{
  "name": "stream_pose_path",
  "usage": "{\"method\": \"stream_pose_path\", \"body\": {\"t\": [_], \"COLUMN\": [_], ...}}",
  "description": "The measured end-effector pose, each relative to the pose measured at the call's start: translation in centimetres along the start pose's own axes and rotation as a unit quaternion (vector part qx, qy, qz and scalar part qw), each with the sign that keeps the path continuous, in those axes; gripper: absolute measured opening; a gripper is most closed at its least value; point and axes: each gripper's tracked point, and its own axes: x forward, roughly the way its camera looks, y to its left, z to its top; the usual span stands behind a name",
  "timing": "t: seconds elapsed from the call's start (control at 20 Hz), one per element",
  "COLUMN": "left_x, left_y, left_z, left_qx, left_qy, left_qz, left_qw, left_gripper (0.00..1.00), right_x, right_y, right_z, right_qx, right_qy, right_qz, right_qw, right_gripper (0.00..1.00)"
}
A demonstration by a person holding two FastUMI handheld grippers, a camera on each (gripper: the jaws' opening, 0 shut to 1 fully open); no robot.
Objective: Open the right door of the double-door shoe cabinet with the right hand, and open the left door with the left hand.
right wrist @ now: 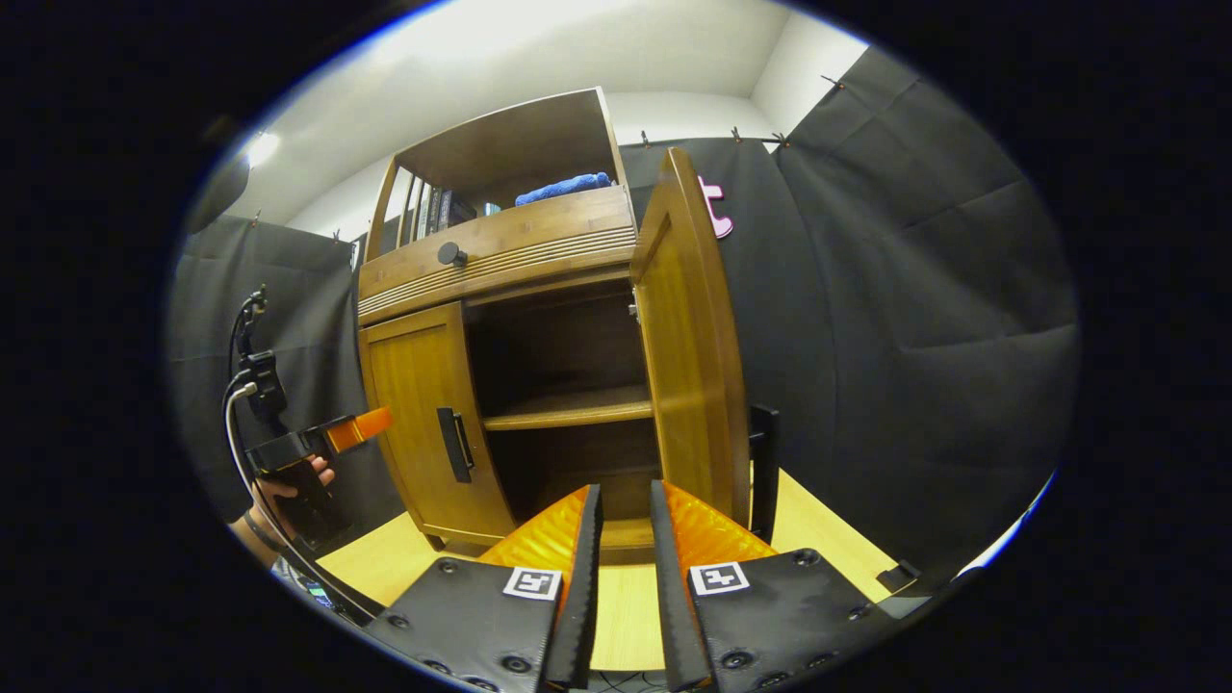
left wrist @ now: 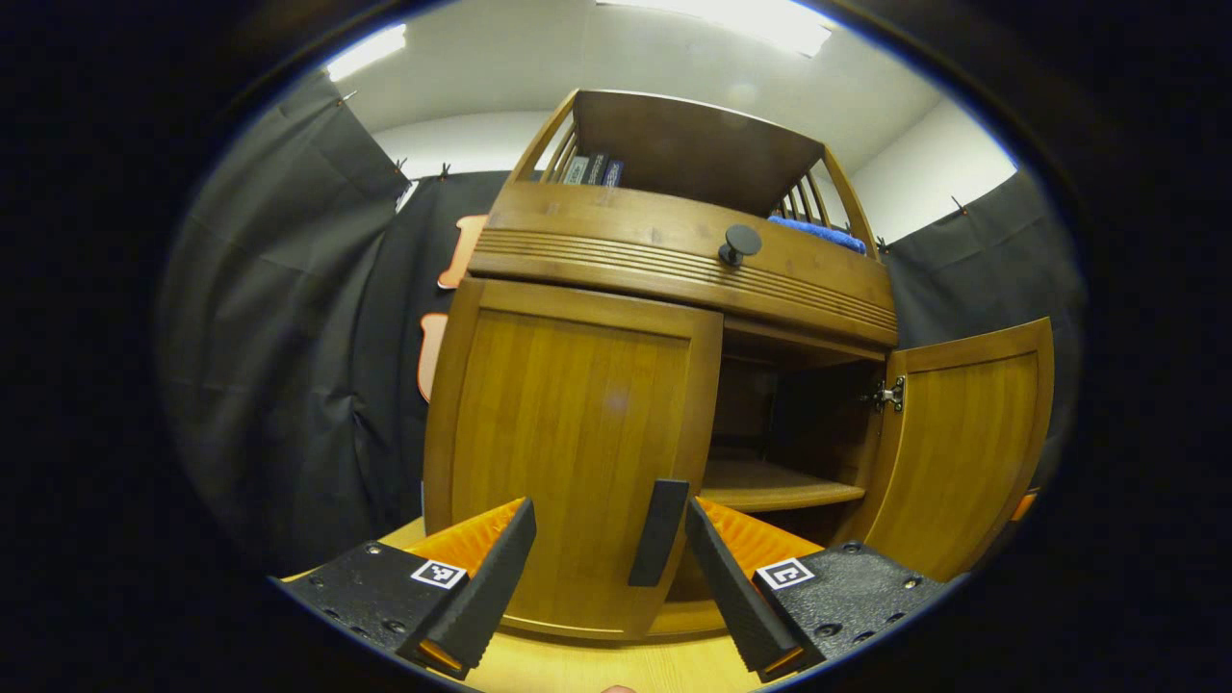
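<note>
Spread wide at the bottom of the left gripper view, the left tongs point(left wrist: 610, 577) are gripping nothing and are lining up on the dark handle point(left wrist: 658, 532) of the left door point(left wrist: 568, 452), which is sitting between the two fingers though apparently beyond their tips. That door is lying closed against the shoe cabinet point(left wrist: 674, 260). The right door point(left wrist: 962, 443) is already standing swung out, baring the inner shelf point(left wrist: 770, 486).

In the right gripper view, the right tongs point(right wrist: 624, 577) are hanging nearly closed with only a thin slit between the fingers, holding nothing, just short of the open door's edge. Off to the side, a hand point(right wrist: 289, 491) is carrying the other gripper toward the closed door.

So the right-hand step looks finished and the left-hand step is in hand. Next, I judge, the left tongs need to ease forward around the handle, close on it, and pull in an arc about the outer hinge.

Whether the fingers are touching the handle yet is hard to tell. The cabinet's base and the table point(left wrist: 577, 669) are being cut off at the view's lower rim.
</note>
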Motion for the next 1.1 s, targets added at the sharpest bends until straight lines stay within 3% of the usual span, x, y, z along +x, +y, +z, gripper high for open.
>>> {"method": "stream_pose_path", "body": {"t": [0.2,0.4,0.5,0.6,0.85,1.0,1.05,1.1], "left_x": [1.8,5.2,7.3,8.5,10.2,10.4,10.4,10.7], "left_y": [-1.1,-2.1,-2.1,-1.4,-0.8,-1.2,-1.2,-1.5], "left_z": [-1.7,-4.0,-5.8,-7.0,-8.2,-8.2,-8.3,-8.2], "left_qx": [0.013,0.032,0.043,0.043,0.024,0.017,0.014,0.012], "left_qy": [0.014,0.03,0.043,0.053,0.064,0.059,0.059,0.056], "left_qz": [-0.021,-0.017,-0.009,-0.001,-0.004,-0.022,-0.022,-0.024], "left_qw": [1.0,0.999,0.998,0.998,0.998,0.998,0.998,0.998], "left_gripper": [0.91,0.94,0.92,0.91,0.98,0.84,0.82,0.72], "right_x": [0.9,1.3,1.2,1.1,1.1,1.2,1.3,1.4], "right_y": [0.7,1.1,1.0,0.8,0.6,0.7,0.7,0.7], "right_z": [-0.7,-0.7,-0.8,-0.9,-0.9,-0.7,-0.6,-0.6], "right_qx": [0.008,0.011,0.005,-0.005,-0.021,-0.018,-0.016,-0.015], "right_qy": [0.012,0.015,0.013,0.016,0.021,0.02,0.019,0.018], "right_qz": [0.007,0.008,0.002,-0.008,-0.02,-0.019,-0.019,-0.02], "right_qw": [1.0,1.0,1.0,1.0,0.999,0.999,1.0,1.0], "right_gripper": [0.75,1.0,0.84,0.95,0.95,0.95,0.9,0.95]}}
